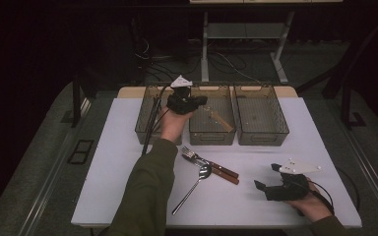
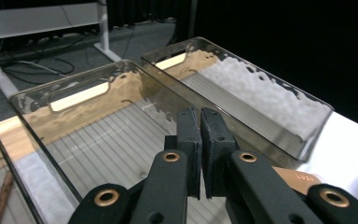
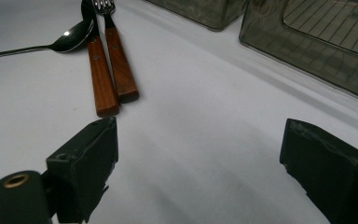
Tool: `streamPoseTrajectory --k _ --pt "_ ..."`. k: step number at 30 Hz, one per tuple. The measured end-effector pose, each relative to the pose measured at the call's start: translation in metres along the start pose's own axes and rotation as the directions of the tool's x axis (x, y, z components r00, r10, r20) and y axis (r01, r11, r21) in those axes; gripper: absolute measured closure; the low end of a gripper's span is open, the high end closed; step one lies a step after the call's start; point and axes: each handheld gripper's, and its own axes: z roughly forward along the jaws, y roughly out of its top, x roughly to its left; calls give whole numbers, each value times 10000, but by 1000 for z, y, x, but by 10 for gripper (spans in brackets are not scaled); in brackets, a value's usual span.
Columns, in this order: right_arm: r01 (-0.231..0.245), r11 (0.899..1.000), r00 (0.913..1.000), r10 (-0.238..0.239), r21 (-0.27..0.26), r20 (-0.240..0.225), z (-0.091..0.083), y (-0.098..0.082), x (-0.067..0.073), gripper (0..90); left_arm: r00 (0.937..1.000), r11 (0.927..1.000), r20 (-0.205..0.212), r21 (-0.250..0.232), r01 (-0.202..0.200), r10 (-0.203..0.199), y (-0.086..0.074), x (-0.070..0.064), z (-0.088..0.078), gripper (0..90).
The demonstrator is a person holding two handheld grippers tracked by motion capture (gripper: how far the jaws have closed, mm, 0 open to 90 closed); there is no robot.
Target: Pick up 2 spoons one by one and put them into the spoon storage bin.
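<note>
Sorting cutlery into 3 bins. Left gripper [image 1: 200,101] over middle bin [image 1: 212,136], jaws closed, nothing held; wood-handled piece [image 1: 220,119] lies inside. Right gripper [image 1: 267,177] wide open, empty, resting on table [image 1: 113,172], aimed at forks [image 1: 211,164] and spoon [image 1: 194,184], likely next.

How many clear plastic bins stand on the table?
3, in a row along the far edge of the white table: the left bin, partly hidden by the person's left hand, the middle bin, and the right bin.
</note>
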Motion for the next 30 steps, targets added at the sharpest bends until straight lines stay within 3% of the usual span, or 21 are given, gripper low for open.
streamPoseTrajectory --k 5,11,12,14,22,30 --pt "38 10000 10000 -39 -50 -31 0 0 0 116 9991 9996 -330 75 285 -282 -1 7 10 868" --pt "66 9999 10000 -67 -97 -45 0 0 0 116 9951 9970 -820 492 597 -556 -9 6 26 864" --pt "53 10000 10000 -53 -77 -46 -1 0 0 116 9943 9963 -841 514 695 -651 -9 6 28 851" --pt "94 9999 10000 -94 -85 -32 -1 0 0 116 9929 9966 -1011 469 679 -629 -10 4 28 739" --pt "70 9999 10000 -70 -99 -10 -1 0 0 116 9947 9967 -860 541 612 -565 -10 3 23 611" --pt "75 9999 10000 -75 -75 11 -1 0 -1 116 9979 9971 -552 648 388 -352 -15 1 7 482"
